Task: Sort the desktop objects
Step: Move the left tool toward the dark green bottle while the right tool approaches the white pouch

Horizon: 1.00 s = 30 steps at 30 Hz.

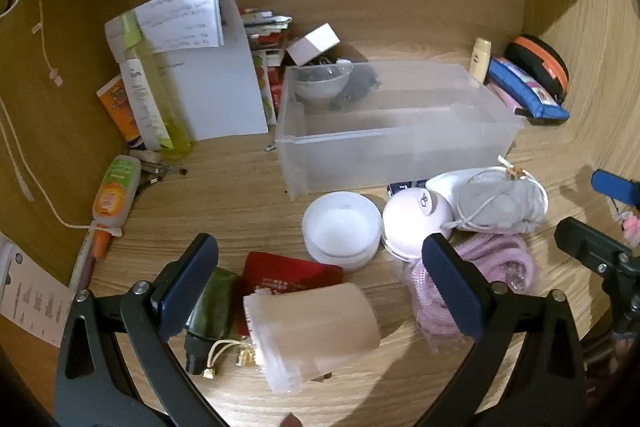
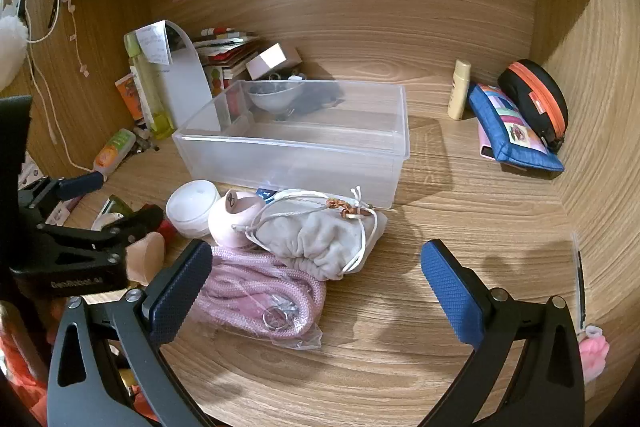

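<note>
My left gripper [image 1: 320,283] stands open over the desk's front. Between its fingers lie a peach jar [image 1: 316,327] on its side, a red card [image 1: 288,275] and a green sachet [image 1: 212,307], none of them gripped. Just beyond are a white round jar [image 1: 342,227], a pink round case [image 1: 416,223] and a grey drawstring pouch [image 2: 316,235]. My right gripper [image 2: 316,295] is open too, its left finger over a bagged pink rope [image 2: 260,299]. A clear plastic box [image 2: 296,143] sits behind the cluster.
A blue pouch [image 2: 516,135], a black case with an orange zip [image 2: 536,99] and a cream bottle [image 2: 460,91] stand at the back right. Bottles, papers and an orange-labelled tube [image 1: 114,191] crowd the left wall. Wooden walls close in the desk on three sides.
</note>
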Each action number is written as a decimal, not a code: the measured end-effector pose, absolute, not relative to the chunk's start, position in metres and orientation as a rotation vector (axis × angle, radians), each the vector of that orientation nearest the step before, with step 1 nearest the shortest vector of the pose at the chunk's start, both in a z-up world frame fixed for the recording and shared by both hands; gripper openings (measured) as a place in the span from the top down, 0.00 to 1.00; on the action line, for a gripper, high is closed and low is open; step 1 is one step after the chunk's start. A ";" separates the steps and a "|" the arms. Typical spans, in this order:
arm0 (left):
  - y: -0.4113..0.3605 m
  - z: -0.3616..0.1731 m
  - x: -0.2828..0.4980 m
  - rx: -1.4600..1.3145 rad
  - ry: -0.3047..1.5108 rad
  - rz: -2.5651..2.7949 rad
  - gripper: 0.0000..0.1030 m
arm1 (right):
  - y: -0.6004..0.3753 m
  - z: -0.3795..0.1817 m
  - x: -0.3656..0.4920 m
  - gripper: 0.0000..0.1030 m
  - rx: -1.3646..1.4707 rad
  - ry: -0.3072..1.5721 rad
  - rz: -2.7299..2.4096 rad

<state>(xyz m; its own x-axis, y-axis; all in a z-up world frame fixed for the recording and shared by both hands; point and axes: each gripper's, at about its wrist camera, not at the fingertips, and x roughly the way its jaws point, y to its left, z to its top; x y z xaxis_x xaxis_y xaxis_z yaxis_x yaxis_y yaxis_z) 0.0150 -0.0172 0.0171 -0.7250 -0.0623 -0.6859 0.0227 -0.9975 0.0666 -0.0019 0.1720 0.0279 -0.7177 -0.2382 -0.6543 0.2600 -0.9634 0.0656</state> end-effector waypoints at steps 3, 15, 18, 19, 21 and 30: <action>-0.026 0.022 0.019 1.129 -0.061 -2.882 0.00 | 0.172 0.028 -0.002 0.00 1.013 0.035 -2.690; -0.110 0.019 0.046 1.154 0.138 -2.797 0.00 | 0.188 0.032 -0.010 0.00 0.999 -0.118 -2.687; -0.130 0.006 0.048 1.204 0.192 -2.752 0.00 | 0.194 0.028 -0.016 0.00 1.031 -0.166 -2.672; -0.133 0.001 0.048 1.219 0.201 -2.742 0.00 | 0.195 0.027 -0.019 0.00 1.046 -0.177 -2.666; -0.140 -0.009 0.046 1.249 0.210 -2.719 0.00 | 0.196 0.022 -0.026 0.00 1.082 -0.207 -2.648; -0.141 -0.042 0.027 1.364 0.221 -2.729 0.00 | 0.180 -0.004 -0.056 0.00 1.243 -0.192 -2.587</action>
<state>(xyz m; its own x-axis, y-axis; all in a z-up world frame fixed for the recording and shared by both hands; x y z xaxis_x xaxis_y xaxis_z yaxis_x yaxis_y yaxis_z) 0.0275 -0.1414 -0.0421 -0.5993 -0.0094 -0.8004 0.1381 -0.9862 -0.0918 -0.0563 0.1799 -0.0039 -0.5983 -0.2921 -0.7461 0.1790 -0.9564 0.2309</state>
